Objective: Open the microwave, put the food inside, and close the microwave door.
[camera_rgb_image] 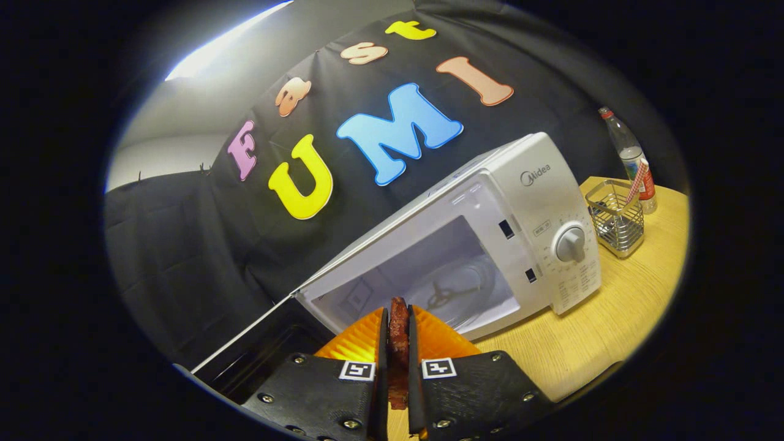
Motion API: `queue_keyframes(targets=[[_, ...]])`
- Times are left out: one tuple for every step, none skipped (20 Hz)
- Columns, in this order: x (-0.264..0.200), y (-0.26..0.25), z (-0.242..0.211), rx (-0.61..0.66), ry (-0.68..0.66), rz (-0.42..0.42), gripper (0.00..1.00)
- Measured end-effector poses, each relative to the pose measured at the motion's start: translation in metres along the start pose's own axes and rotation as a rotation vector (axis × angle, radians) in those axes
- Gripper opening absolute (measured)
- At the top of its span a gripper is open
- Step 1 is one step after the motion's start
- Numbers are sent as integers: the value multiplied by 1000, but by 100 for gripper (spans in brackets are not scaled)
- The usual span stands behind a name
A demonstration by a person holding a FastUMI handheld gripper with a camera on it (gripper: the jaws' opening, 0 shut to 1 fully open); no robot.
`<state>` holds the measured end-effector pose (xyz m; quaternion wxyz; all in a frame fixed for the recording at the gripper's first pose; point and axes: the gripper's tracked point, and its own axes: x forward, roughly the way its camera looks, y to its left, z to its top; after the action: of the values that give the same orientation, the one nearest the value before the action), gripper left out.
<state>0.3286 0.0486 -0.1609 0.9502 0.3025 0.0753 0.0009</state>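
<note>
While the view is strongly tilted, so that the tabletop [588, 343] slopes across it, the gripper [398, 327] is held low and level with the front of the microwave [490, 245], its two fingers [361, 334] brought almost together. A thin, dark reddish-brown piece of food [399, 343] is clamped upright in the narrow gap between them, pressed on from both sides, its top end standing just above the fingertips. A square black-and-white marker is fixed on the base of each finger. Just ahead of the fingers the white microwave is seen with its door [257, 343] swung wide open to the left, and the lit cavity [441, 275] with its glass turntable is exposed directly beyond the food. The brand name "Midea" is printed on the upper part of the control panel, above a round dial [571, 244]; the smaller print around the dial cannot be read. Farther off, beside the microwave on the pale wooden tabletop, a wire basket [615, 217] is set, and just behind it a clear bottle [628, 153] with a red cap is stood upright; its label is too small to be made out.
</note>
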Motion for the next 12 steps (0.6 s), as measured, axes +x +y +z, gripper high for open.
queue_keyframes(targets=[[11,0,-3,9,-4,-7,13],[23,-2,-6,22,-5,-16,13],[34,-4,-9,47,-4,-33,13],[46,-8,-14,79,-1,-43,13],[58,-9,-18,113,-5,-55,13],[69,-11,-20,140,-12,-64,13],[78,-11,-22,157,-27,-69,13],[88,-14,-20,168,-55,-82,13],[97,-17,-19,166,-80,-99,13],[107,-22,-18,164,-102,-114,13],[114,-23,-19,176,-116,-122,13],[123,-24,-16,196,-126,-119,13]])
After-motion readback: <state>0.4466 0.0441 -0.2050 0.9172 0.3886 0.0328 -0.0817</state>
